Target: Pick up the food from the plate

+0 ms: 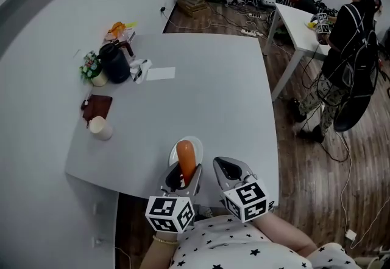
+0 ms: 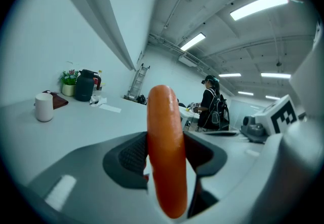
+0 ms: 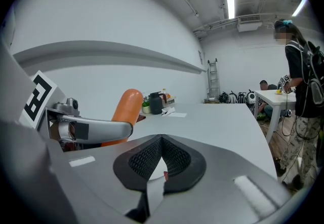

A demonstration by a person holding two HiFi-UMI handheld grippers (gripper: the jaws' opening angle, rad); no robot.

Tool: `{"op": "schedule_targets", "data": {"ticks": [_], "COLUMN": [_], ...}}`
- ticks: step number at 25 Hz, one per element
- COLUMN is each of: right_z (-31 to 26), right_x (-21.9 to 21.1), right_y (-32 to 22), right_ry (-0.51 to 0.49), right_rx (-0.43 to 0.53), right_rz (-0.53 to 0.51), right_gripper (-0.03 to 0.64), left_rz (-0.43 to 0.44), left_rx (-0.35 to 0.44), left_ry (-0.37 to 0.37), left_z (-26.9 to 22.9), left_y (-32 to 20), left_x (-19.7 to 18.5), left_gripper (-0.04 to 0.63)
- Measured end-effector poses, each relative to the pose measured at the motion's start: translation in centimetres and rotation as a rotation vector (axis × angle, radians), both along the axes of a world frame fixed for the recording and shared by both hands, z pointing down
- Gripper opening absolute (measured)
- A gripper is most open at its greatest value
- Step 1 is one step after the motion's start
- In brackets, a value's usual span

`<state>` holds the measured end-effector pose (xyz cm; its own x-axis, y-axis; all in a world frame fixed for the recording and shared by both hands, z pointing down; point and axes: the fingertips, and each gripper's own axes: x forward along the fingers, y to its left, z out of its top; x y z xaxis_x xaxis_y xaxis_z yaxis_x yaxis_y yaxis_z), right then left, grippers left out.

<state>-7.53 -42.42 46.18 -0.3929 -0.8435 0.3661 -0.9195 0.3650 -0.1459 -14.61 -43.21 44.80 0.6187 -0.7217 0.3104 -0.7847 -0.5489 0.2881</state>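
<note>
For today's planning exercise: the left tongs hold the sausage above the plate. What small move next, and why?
Probably raise the left tongs straight up: the sausage is clamped between them, with the plate directly beneath, so lifting clear finishes the pick.

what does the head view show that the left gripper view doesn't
Only the head view: the white plate behind the sausage, and the wearer's star-print shirt.
Only the left gripper view: the ceiling lights and a ladder against the far wall.
Both: the sausage, the white cup, the black kettle and a standing person with a backpack.
</note>
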Motion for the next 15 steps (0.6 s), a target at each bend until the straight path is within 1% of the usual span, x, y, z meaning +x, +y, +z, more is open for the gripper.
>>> {"op": "schedule_targets", "data": {"ticks": [15], "right_z": [-0.15], "right_x": [0.81], "right_y": [-0.61], "right_ry": [0.0], "right_rx": [0.021], "right_rz": [0.035], "right_gripper": [-0.005], "left_rz": [0.002], "left_rx": [0.012], "left_ry": [-0.008], "left_z": [-0.03], "left_y": [-0.7], "left_x": [0.22], "left_gripper": [0.216]}}
